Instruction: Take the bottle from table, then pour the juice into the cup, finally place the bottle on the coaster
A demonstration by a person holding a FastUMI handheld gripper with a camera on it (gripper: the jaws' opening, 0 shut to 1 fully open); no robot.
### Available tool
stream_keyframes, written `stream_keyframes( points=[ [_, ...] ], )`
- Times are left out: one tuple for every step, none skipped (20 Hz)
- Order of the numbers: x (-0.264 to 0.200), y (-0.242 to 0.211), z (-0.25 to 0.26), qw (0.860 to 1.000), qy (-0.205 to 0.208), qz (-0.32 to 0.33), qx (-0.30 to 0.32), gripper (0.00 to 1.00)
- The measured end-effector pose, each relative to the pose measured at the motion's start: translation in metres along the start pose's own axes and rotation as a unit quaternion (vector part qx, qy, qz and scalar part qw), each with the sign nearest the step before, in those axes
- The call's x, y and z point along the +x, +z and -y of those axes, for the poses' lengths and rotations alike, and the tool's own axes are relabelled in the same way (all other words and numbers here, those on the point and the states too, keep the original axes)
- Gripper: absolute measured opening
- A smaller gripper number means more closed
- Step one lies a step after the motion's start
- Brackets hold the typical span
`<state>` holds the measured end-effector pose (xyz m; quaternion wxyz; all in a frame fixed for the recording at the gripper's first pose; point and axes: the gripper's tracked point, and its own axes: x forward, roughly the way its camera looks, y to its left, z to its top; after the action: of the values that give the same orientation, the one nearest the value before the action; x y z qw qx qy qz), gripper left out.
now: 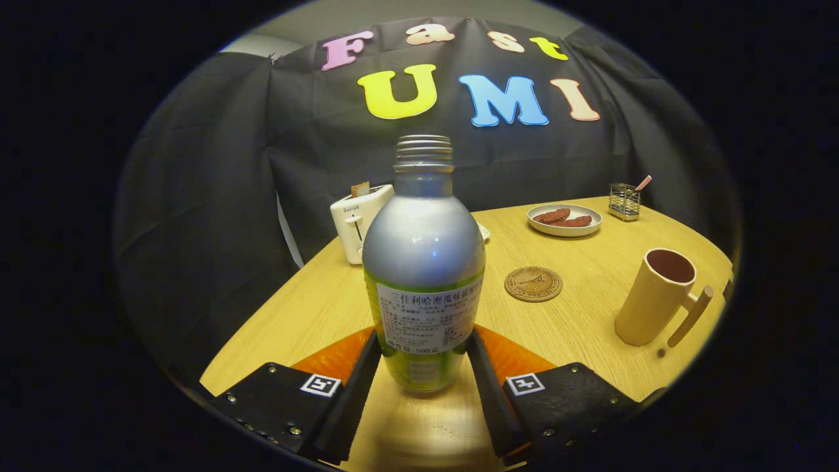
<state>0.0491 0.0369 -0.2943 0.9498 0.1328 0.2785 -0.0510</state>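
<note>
While the gripper (423,357) stands low in the centre of the frame, its two fingers close in on either side of the silver-and-green metal bottle with a white label (423,275), each one pressed against the bottle's lower body, so the tool has hold of it with the gap no wider than the bottle itself. The bottle stands upright on the pale wooden table (577,321), its threaded neck uncapped. Right of centre, beyond the fingers, a round brown cork coaster (533,284) lies flat on the table. Toward the right edge a tall beige mug with a long handle (659,296) stands apart from the coaster. In the upper right a white plate holding reddish-brown pieces (564,219) sits beside a small wire holder (624,200). Behind the bottle, left of centre, a white toaster (357,219) has a slice poking out.
</note>
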Motion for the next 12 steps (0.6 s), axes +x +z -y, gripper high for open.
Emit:
stream_keyframes(
  points=[
    [-0.002, 0.006, 0.002, 1.0, 0.006, 0.004, 0.015, 0.77],
    [-0.004, 0.01, 0.005, 0.999, 0.011, 0.004, 0.031, 0.77],
    [-0.005, 0.014, 0.008, 0.999, 0.013, 0.005, 0.047, 0.77],
    [-0.007, 0.016, 0.012, 0.998, 0.015, 0.006, 0.061, 0.77],
    [-0.009, 0.02, 0.015, 0.997, 0.017, 0.008, 0.076, 0.77],
    [-0.012, 0.023, 0.019, 0.996, 0.02, 0.008, 0.091, 0.77],
    [-0.014, 0.026, 0.022, 0.994, 0.024, 0.009, 0.106, 0.77],
    [-0.017, 0.027, 0.026, 0.992, 0.027, 0.01, 0.121, 0.77],
    [-0.018, 0.028, 0.03, 0.99, 0.028, 0.007, 0.136, 0.77],
    [-0.019, 0.029, 0.034, 0.988, 0.029, 0.006, 0.15, 0.77],
    [-0.02, 0.03, 0.037, 0.986, 0.035, 0.004, 0.165, 0.77],
    [-0.021, 0.03, 0.039, 0.983, 0.04, 0.001, 0.18, 0.77]
  ],
)
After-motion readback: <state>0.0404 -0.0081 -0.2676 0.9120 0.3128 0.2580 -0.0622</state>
